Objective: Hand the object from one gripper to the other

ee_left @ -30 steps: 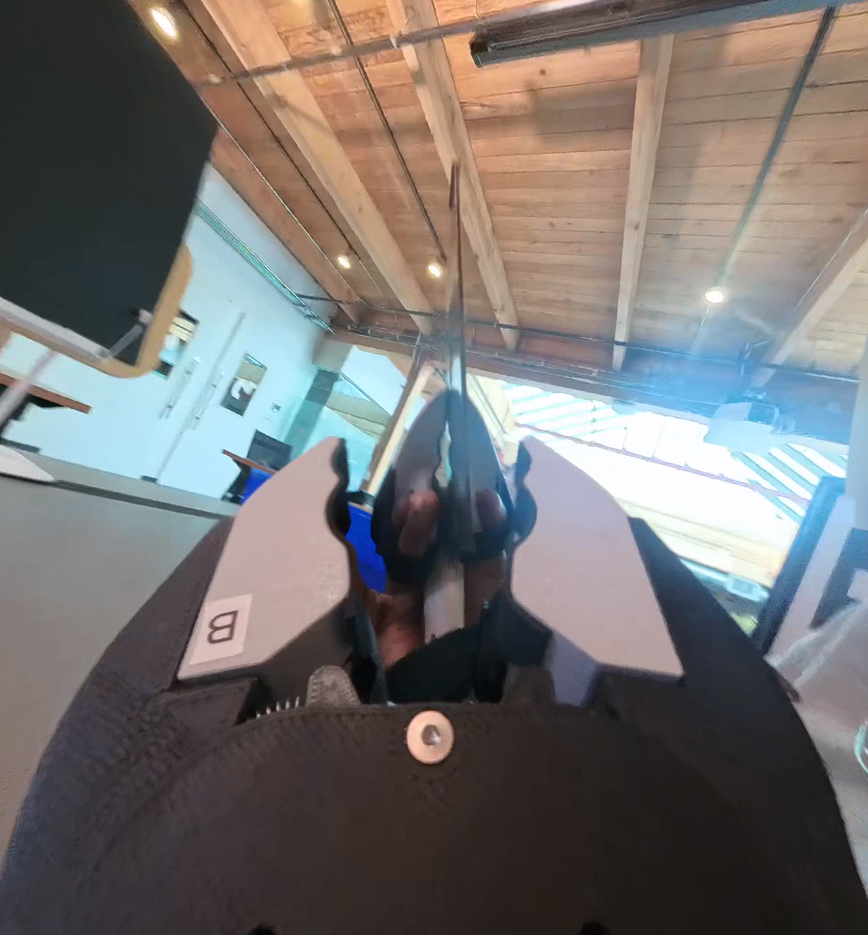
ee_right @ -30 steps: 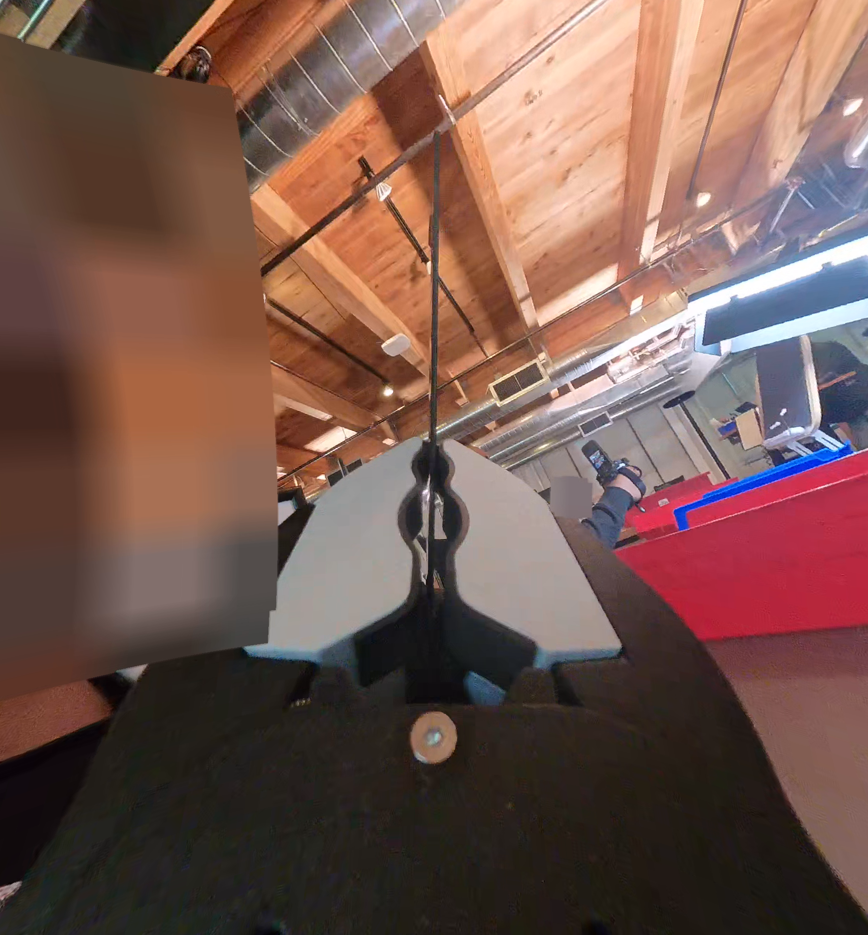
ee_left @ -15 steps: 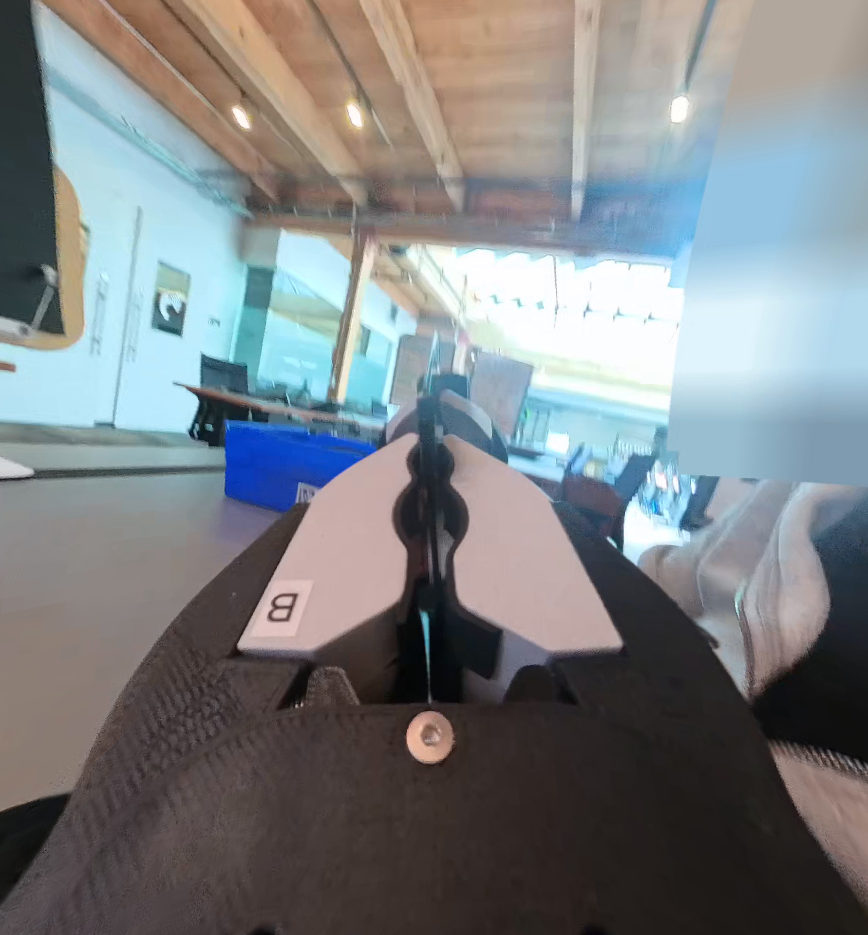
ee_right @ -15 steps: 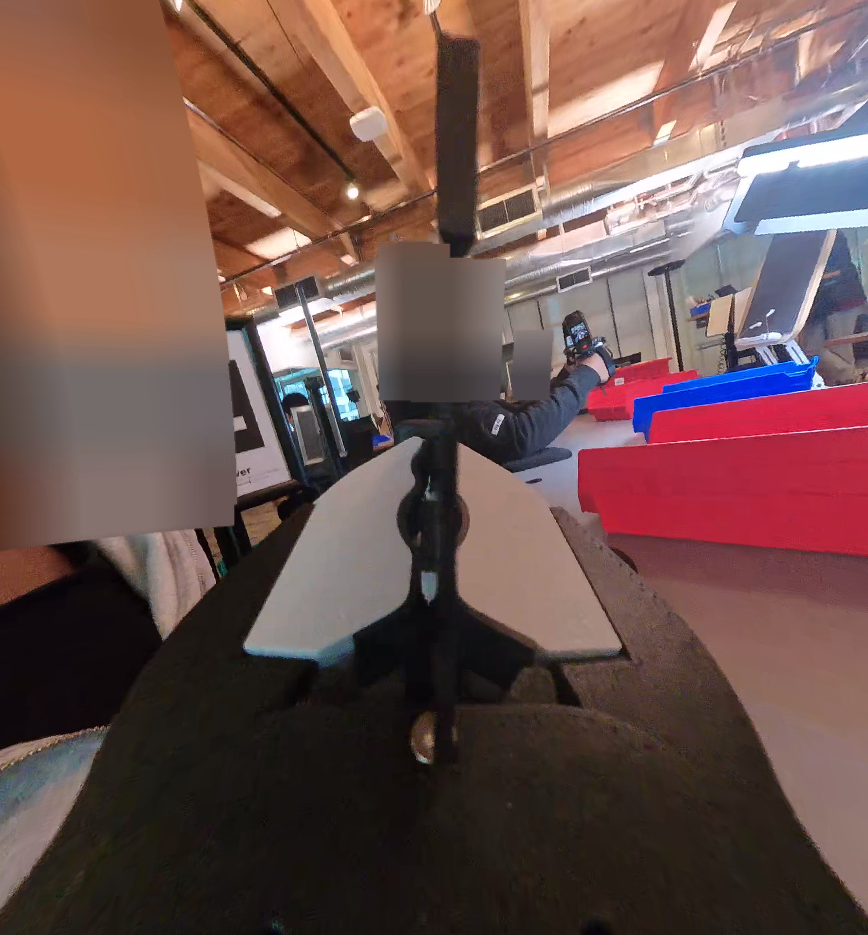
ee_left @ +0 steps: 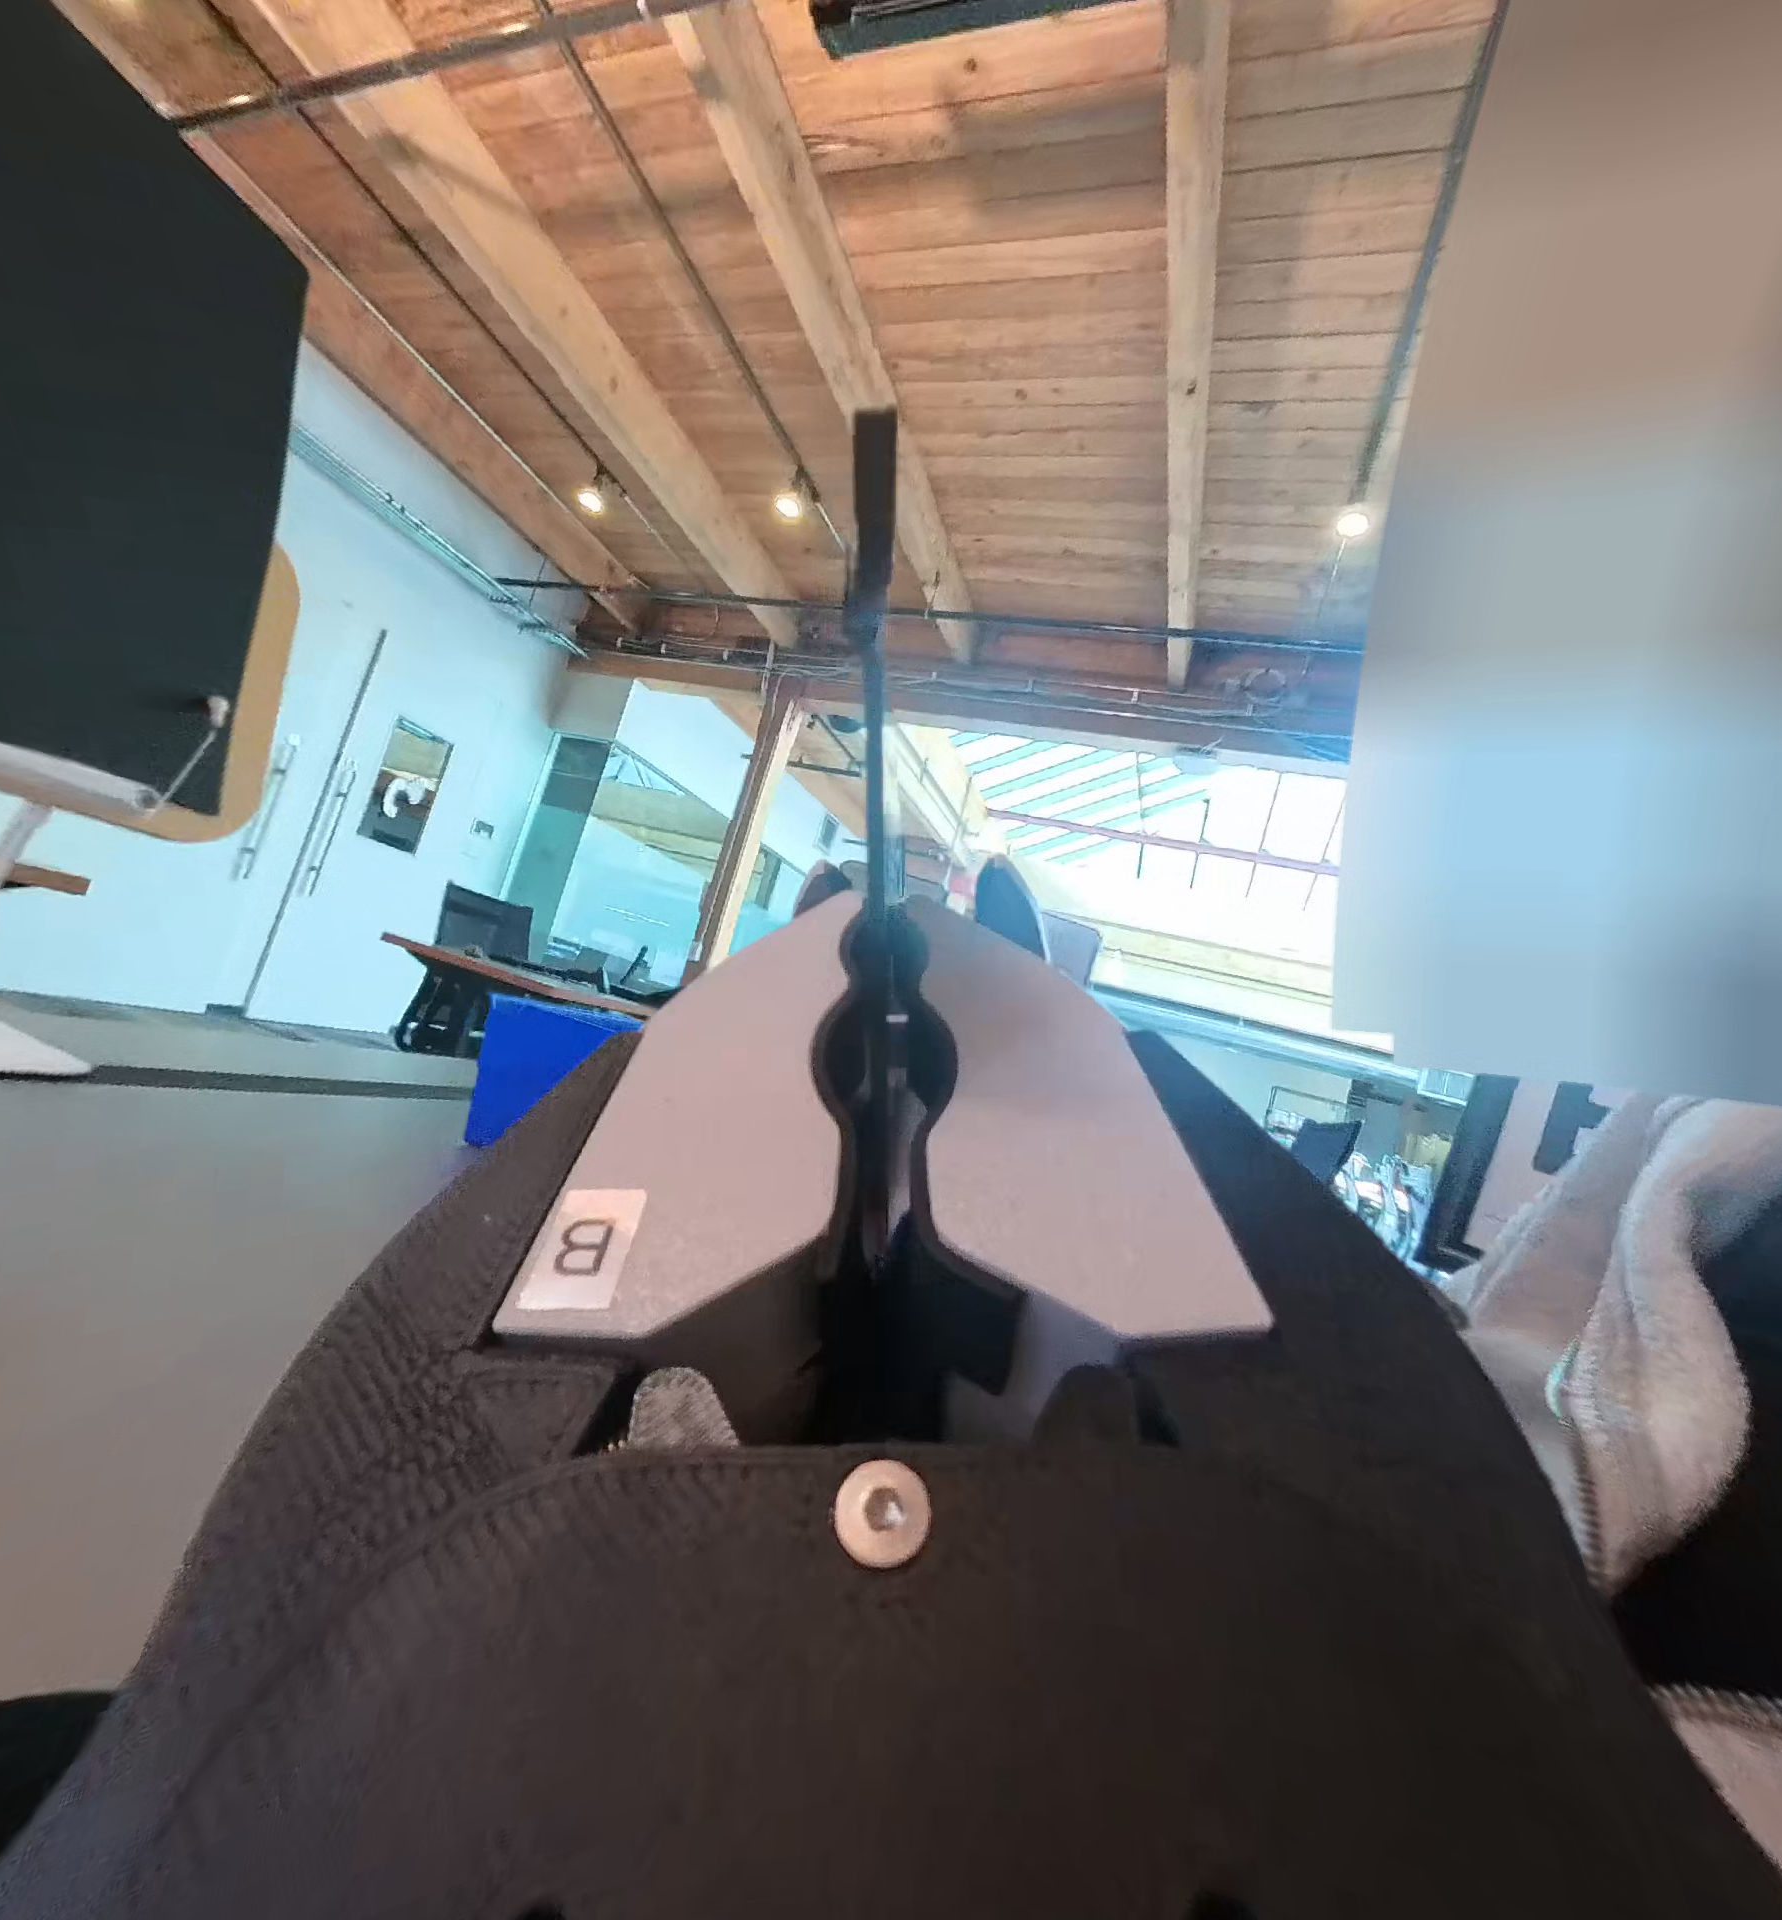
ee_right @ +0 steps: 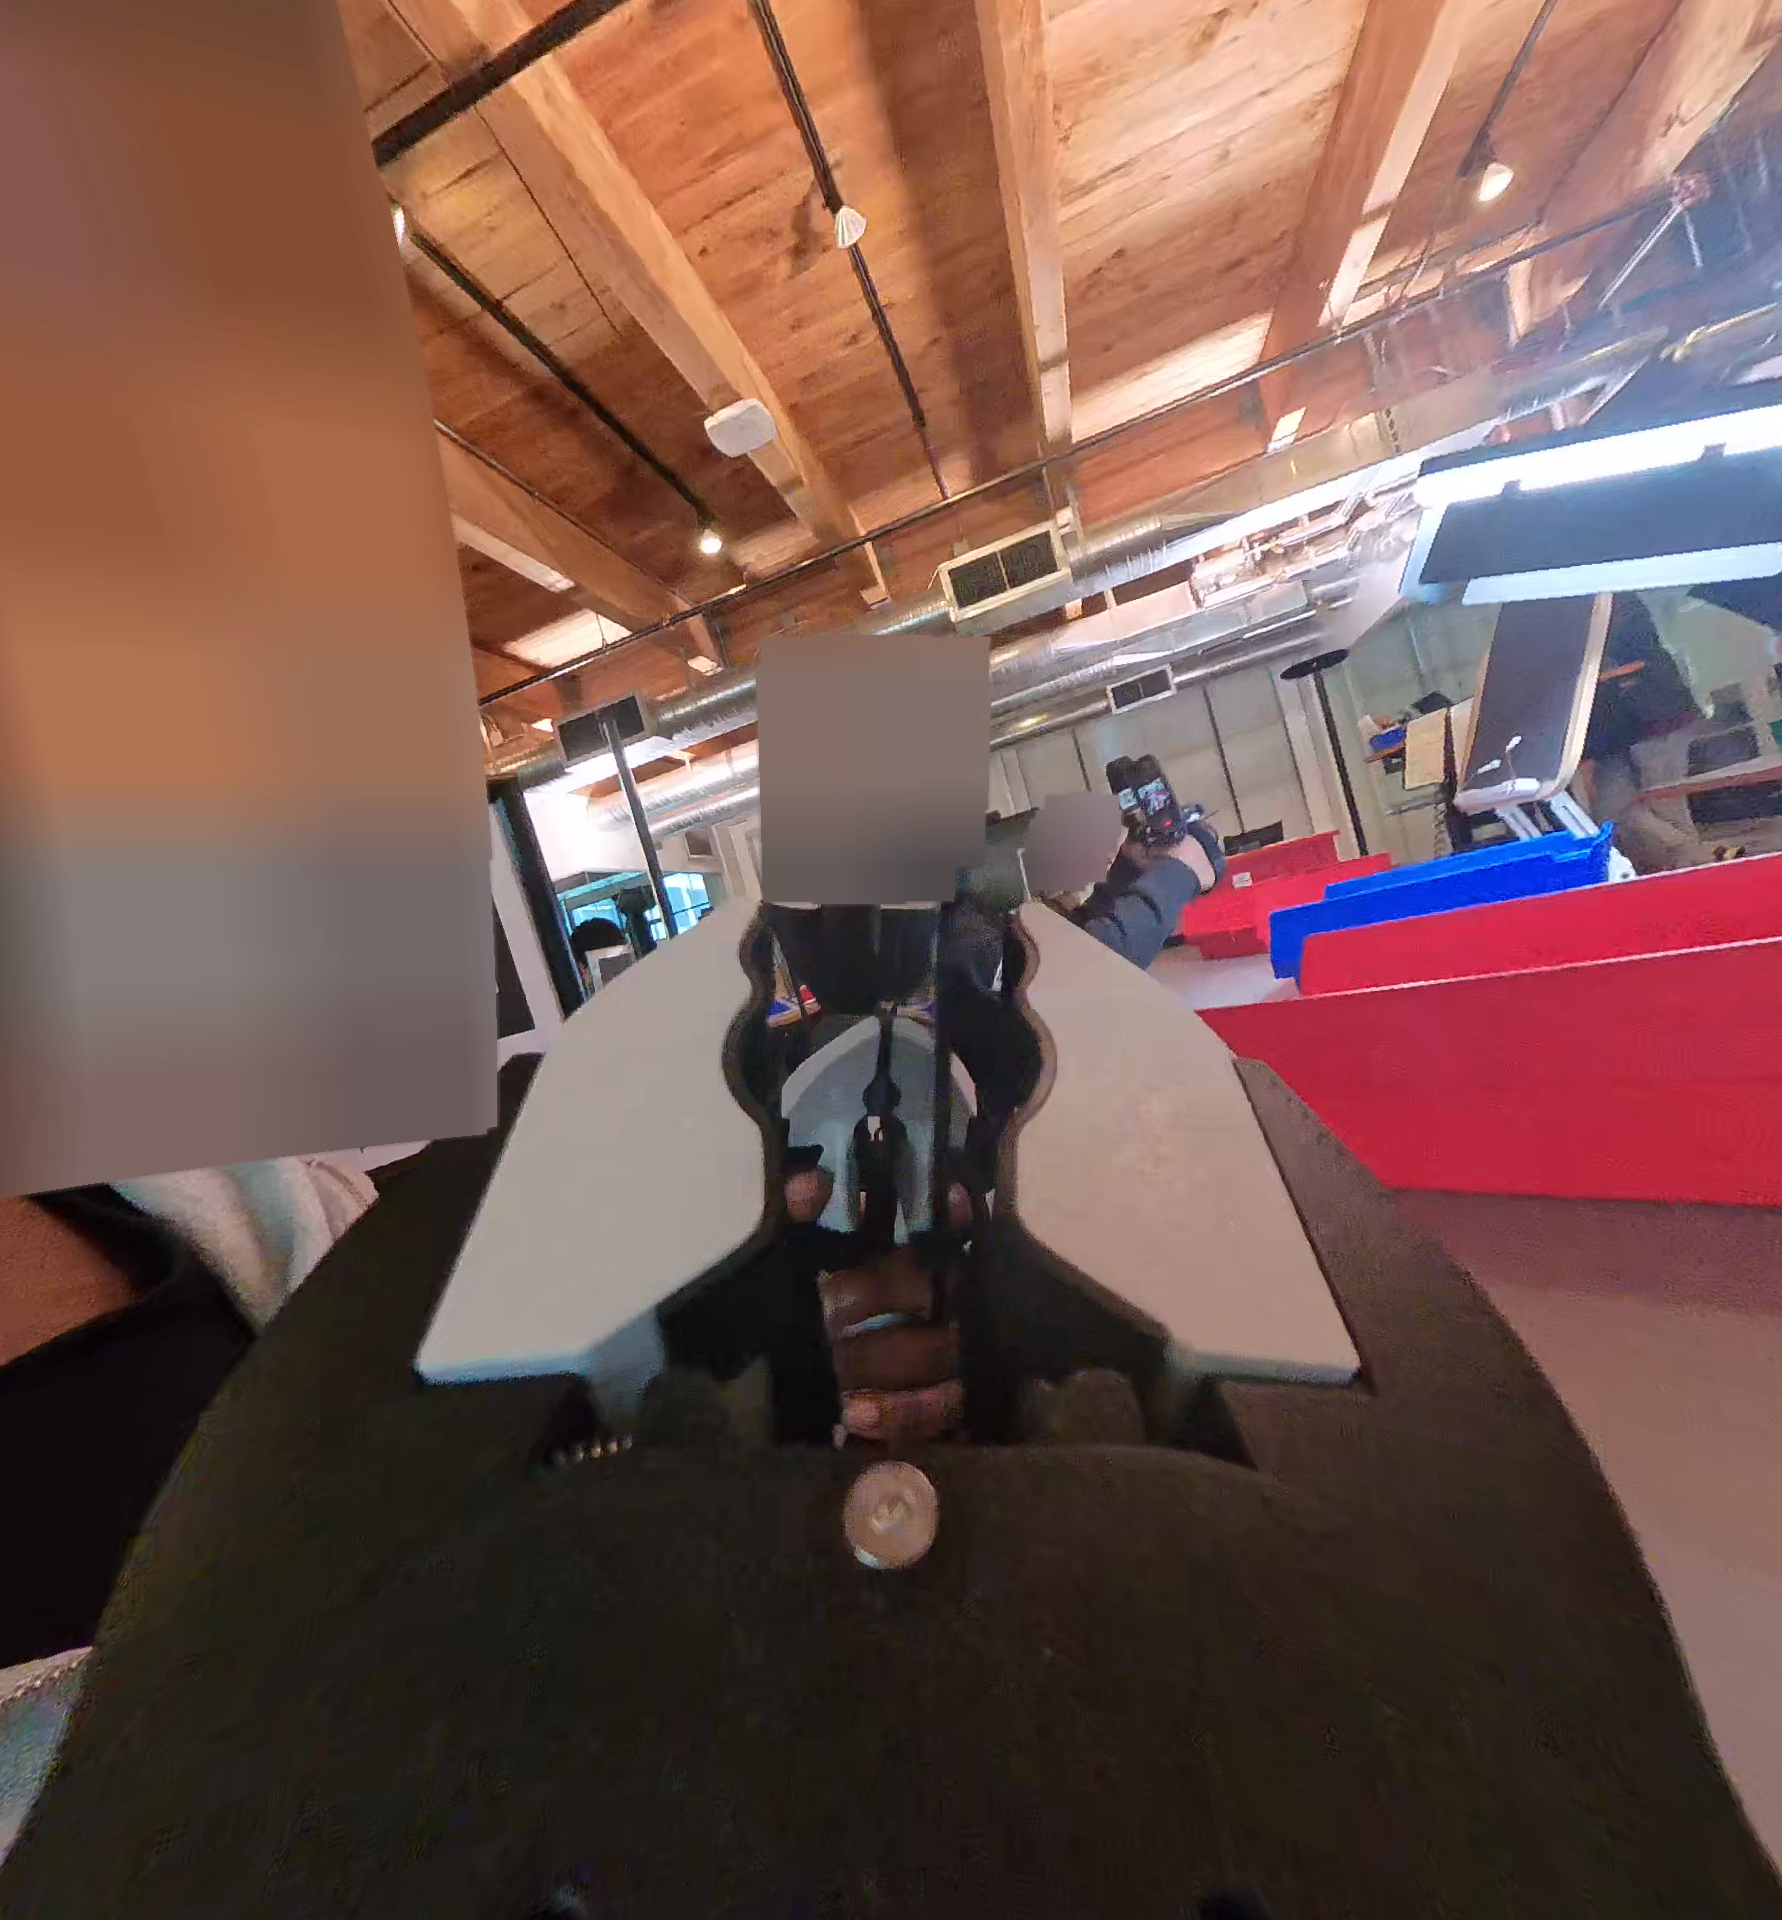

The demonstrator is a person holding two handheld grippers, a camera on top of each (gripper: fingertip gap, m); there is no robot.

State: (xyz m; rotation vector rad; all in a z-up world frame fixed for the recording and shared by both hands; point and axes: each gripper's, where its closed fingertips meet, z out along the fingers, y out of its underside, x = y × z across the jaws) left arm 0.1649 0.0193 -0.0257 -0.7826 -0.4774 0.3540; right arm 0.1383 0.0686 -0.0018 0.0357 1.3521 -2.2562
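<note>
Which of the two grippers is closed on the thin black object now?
The left gripper: its grey fingers pinch the thin black object. The right gripper stands open, empty.

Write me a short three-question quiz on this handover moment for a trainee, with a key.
1. True or false: the left gripper is shut on the thin black object.
2. Which best describes the right gripper? A) shut on the object B) open, nothing between its fingers C) out of view
3. Fill in: in the right wrist view, the bins on the table at right are mostly ____ in colour.

Key: 1 true, the object stands up from between the closed grey fingers. 2 B, its fingers are spread and the left gripper shows through the gap. 3 red; a blue bin sits behind them.
</note>
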